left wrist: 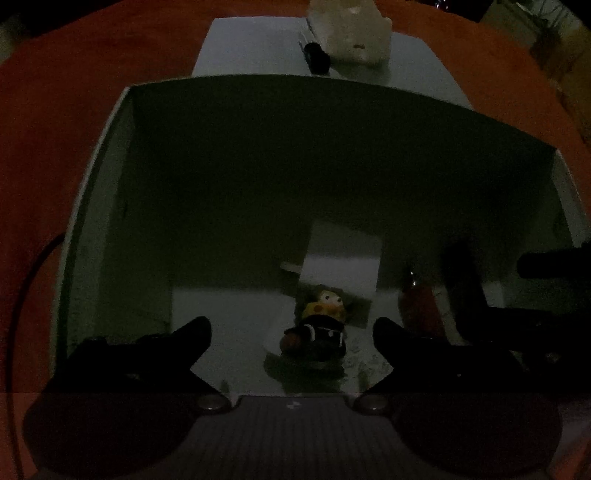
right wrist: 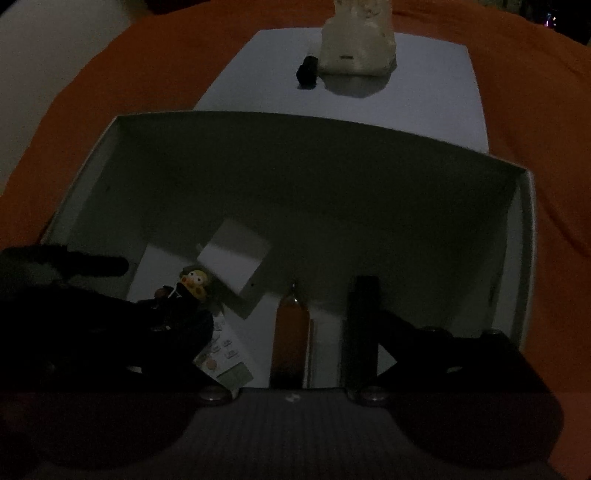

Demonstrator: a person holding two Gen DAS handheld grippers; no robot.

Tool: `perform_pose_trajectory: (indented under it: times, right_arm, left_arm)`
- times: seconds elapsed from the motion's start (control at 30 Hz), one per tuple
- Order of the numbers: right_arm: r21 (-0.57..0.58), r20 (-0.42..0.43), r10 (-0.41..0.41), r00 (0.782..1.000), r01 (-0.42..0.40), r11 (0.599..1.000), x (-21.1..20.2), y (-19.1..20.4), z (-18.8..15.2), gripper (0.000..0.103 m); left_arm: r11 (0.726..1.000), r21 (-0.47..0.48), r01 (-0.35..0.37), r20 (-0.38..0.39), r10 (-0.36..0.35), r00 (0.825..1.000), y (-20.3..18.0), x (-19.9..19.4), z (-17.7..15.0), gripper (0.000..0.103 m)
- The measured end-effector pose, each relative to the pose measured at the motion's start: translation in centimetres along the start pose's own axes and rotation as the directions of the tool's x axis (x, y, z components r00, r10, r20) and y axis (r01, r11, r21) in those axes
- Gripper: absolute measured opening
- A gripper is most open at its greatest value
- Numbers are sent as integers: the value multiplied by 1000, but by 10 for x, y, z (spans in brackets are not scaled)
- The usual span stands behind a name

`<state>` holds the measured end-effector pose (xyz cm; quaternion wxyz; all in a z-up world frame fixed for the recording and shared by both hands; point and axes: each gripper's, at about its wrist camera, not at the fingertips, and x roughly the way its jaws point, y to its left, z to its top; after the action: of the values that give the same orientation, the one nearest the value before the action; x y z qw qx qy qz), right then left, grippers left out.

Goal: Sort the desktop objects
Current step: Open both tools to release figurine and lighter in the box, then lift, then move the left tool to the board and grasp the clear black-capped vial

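Observation:
An open white box (left wrist: 110, 155) (right wrist: 92, 173) with a dim inside lies below both grippers. On its floor stands a small yellow-headed toy figure (left wrist: 324, 325) (right wrist: 194, 284), between the spread fingers of my open left gripper (left wrist: 291, 328), untouched. A white block (left wrist: 341, 266) (right wrist: 236, 258) rests behind the figure. My right gripper (right wrist: 297, 325) is open too. An orange tube with a metal cap (right wrist: 290, 332) (left wrist: 421, 306) and a black stick (right wrist: 364, 325) lie between its fingers; no pad visibly presses on either.
A white keypad device (right wrist: 225, 354) lies on the box floor. Beyond the box, a white sheet (left wrist: 406, 62) (right wrist: 424, 81) carries a pale lumpy object (left wrist: 351, 29) (right wrist: 358, 40) and a small black item (left wrist: 317, 57) (right wrist: 308, 72). An orange cloth (left wrist: 74, 110) (right wrist: 535, 147) surrounds everything.

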<state>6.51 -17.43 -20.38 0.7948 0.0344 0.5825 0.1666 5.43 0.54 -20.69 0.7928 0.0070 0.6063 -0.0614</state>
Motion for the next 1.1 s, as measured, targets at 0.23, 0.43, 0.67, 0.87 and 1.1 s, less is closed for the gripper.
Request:
perform_pose_trajectory:
  times: [0.23,0.43,0.67,0.87,1.1]
  right_arm:
    - [-10,50,21,999,-21,1000,-11,5,-2,97]
    - [1,90,26,996,-26,1000,-33,6,8,103]
    - [44,102,-13,995,9,999,-60,-6,38,103]
    - [84,105,-43,993,34,996,-69,-20,62,103]
    - [109,97,-31,995,20,994,-72,-33,91,103]
  left_arm:
    - [999,-14,31,10,-30,999,-1,-13,6,100]
    - [997,-45,65,37,-63,997,1,-30,9,103]
    - [995,-46,91,77,-87,993,4,-52,36,103]
    - [990,-91,107,89,-99,991,15,-59,65,103]
    - [986,-84,146,131,-134,982,27,-73,109,103]
